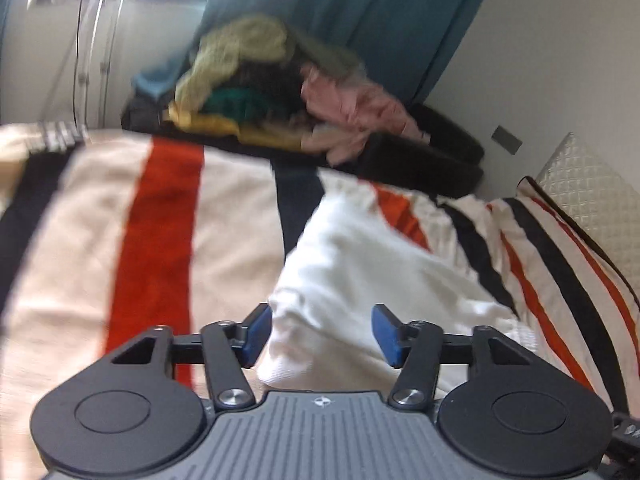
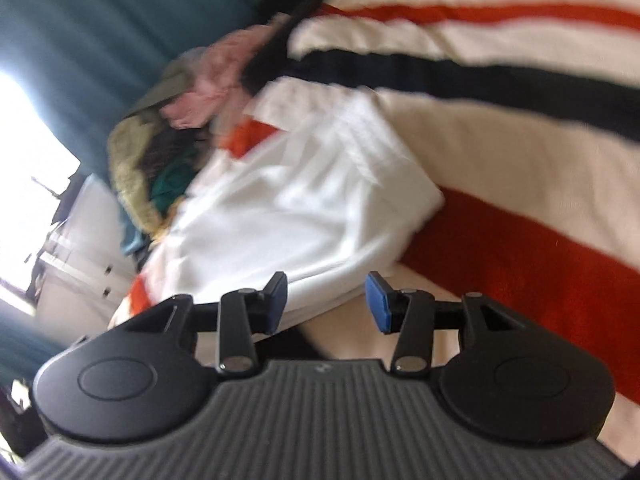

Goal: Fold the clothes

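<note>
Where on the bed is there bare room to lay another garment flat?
Free: the striped blanket left of the white garment, up to the black basket. Crowded: the basket, heaped with clothes, and the strip between garment and pillow.

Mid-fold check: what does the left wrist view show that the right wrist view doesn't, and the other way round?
Only the left wrist view: the black basket rim under the clothes pile, a quilted white panel at right, and a grey wall plate.

Only the right wrist view: a white cabinet near the bright window.

Both: the white garment on the striped blanket, the teal curtain, and each tool, left tool and right tool, open at the garment's near edge.
</note>
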